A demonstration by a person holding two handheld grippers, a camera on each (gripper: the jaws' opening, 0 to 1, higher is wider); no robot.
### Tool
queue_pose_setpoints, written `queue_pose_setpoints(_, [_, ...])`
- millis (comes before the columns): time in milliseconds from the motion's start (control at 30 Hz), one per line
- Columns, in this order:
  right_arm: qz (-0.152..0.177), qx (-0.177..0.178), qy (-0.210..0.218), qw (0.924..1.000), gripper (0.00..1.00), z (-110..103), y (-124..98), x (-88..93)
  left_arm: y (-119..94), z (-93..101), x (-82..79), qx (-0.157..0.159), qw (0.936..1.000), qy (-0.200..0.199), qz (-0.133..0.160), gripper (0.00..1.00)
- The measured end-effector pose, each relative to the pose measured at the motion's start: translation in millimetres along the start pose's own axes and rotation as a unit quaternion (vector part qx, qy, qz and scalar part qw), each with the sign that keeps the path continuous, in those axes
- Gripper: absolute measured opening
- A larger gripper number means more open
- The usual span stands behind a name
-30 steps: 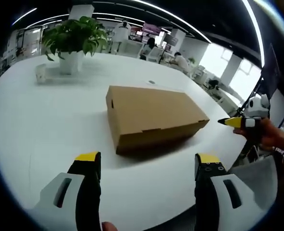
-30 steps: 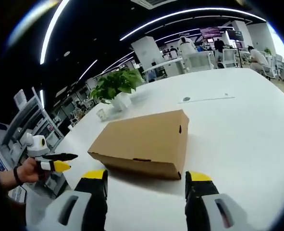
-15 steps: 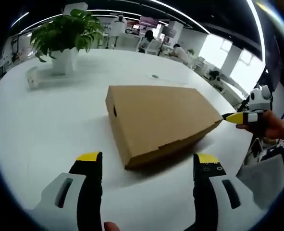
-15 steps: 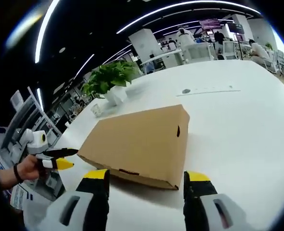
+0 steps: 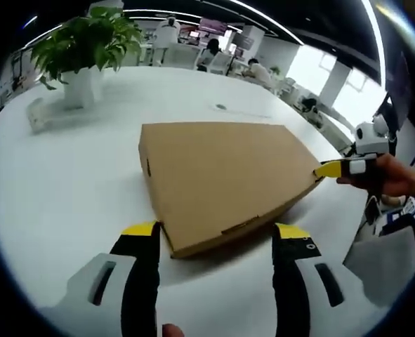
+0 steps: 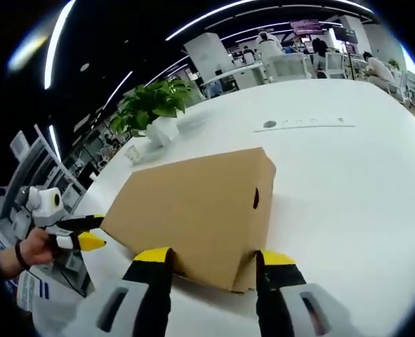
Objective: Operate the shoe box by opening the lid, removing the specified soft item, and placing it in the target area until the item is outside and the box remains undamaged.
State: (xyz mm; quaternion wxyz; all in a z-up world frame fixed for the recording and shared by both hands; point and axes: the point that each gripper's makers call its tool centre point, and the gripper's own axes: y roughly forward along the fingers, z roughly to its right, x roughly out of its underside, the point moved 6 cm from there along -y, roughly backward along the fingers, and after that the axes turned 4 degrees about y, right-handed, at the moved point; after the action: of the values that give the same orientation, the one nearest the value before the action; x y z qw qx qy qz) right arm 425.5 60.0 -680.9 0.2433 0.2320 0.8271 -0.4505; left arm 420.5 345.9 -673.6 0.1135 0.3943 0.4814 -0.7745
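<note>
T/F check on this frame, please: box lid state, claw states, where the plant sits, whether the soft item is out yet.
1. The shoe box lid is closed. True.
2. The left claw is shut on the box. False: its jaws stand open, either side of the near corner of the box.
3. The potted plant stands on the box. False: it stands on the white table, apart from the box.
4. The right claw is open, jaws flanking a box corner. True.
5. A soft item lies on the table beside the box. False: nothing soft is out; the box is shut.
</note>
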Motion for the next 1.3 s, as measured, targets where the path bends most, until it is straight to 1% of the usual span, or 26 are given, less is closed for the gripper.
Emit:
queue_pose_setpoints(33, [-0.001,-0.001,0.001,1.0,0.45,1,1,-0.2,0,1.5,0.6,-0.002,0.9999,0.012,-0.004,0.66])
queue_pose_setpoints(67, [-0.001,-0.002,0.002,1.0,0.45,0,1,-0.1,0,2.6,0.8,-0.002,0.9999,0.013,-0.004,0.67])
queue_pose_setpoints(133, [-0.001,-0.002,0.002,1.0,0.45,0,1,0.2,0,7.2,1.4,0.005,1.0,0.007,0.004,0.74])
queue_pose_setpoints(200, [0.005,0.002,0.0,1.0,0.44,-2,0,2.1,0,9.0,2.0,0.006,0.9999,0.009,0.004,0.77])
queue_pose_setpoints(267, [0.013,0.007,-0.001,0.9999,0.43,-3,-3,3.4,-1,9.2,2.6,0.005,1.0,0.005,0.004,0.75])
queue_pose_setpoints(333, [0.02,0.015,-0.001,0.9997,0.42,-2,-5,4.2,-2,10.1,4.5,0.006,1.0,0.004,0.001,0.71])
queue_pose_setpoints(367, [0.024,0.017,-0.003,0.9996,0.42,-2,-7,4.4,-4,11.1,7.3,0.006,0.9999,0.014,-0.005,0.69])
queue_pose_setpoints(467, [0.029,0.021,-0.01,0.9993,0.41,0,-11,6.3,-7,14.0,11.4,0.008,0.9998,0.018,-0.009,0.65])
queue_pose_setpoints(633, [0.022,0.02,-0.015,0.9994,0.41,3,-15,6.7,-11,24.2,19.0,0.013,0.9997,0.018,-0.007,0.66])
queue_pose_setpoints(767, [0.021,0.025,-0.016,0.9993,0.4,2,-19,11.1,-14,28.8,23.3,0.015,0.9995,0.026,-0.009,0.66])
queue_pose_setpoints(900, [0.026,0.031,-0.013,0.9991,0.4,1,-25,17.8,-16,32.4,26.4,0.017,0.9994,0.03,-0.011,0.67])
queue_pose_setpoints(1000, [0.022,0.034,-0.009,0.9991,0.39,-2,-32,25.2,-18,34.4,29.1,0.017,0.9993,0.032,-0.012,0.67])
queue_pose_setpoints(1167, [0.029,0.03,0.0,0.9991,0.38,-3,-41,37.1,-20,34.9,30.9,0.018,0.9993,0.03,-0.01,0.67])
queue_pose_setpoints(1300, [0.029,0.031,0.004,0.9991,0.37,-5,-44,40.8,-21,35.7,31.3,0.019,0.9992,0.032,-0.013,0.67])
